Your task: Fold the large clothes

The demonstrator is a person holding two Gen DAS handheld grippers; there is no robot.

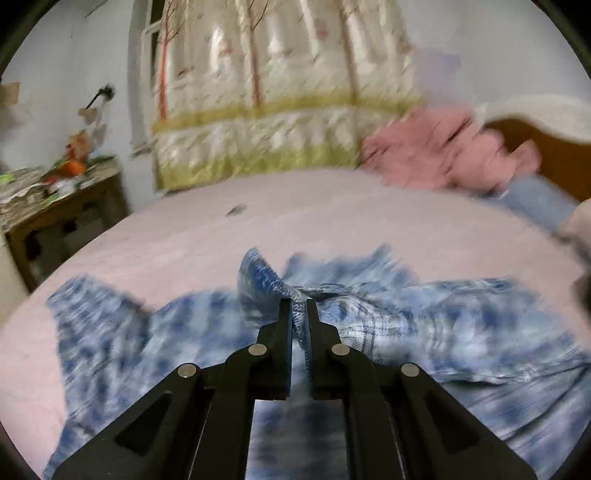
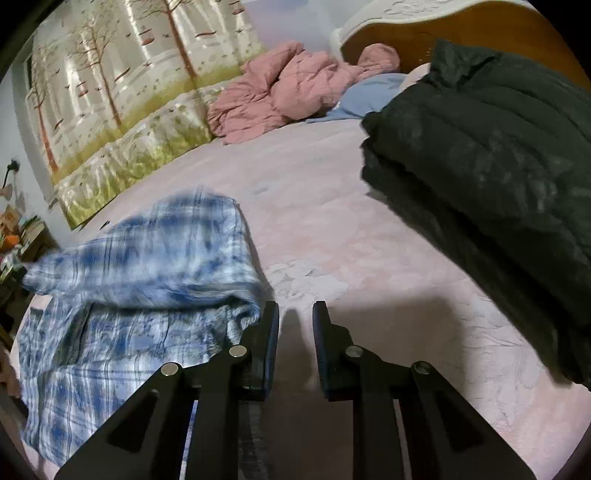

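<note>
A blue and white plaid shirt (image 1: 388,332) lies spread and rumpled on the pink bed sheet (image 1: 295,229). My left gripper (image 1: 298,306) is shut on a raised fold of the shirt, lifted above the rest; the view is motion-blurred. In the right wrist view the same shirt (image 2: 140,280) lies to the left, partly folded over itself. My right gripper (image 2: 295,314) is open and empty, just right of the shirt's edge, above the bare sheet (image 2: 332,221).
A dark green folded garment (image 2: 480,177) lies at the right of the bed. A pink jacket (image 2: 288,88) and a blue pillow (image 2: 369,96) lie by the wooden headboard (image 2: 424,33). A cluttered wooden table (image 1: 62,206) stands left of the bed. A tree-print curtain (image 1: 258,92) hangs behind.
</note>
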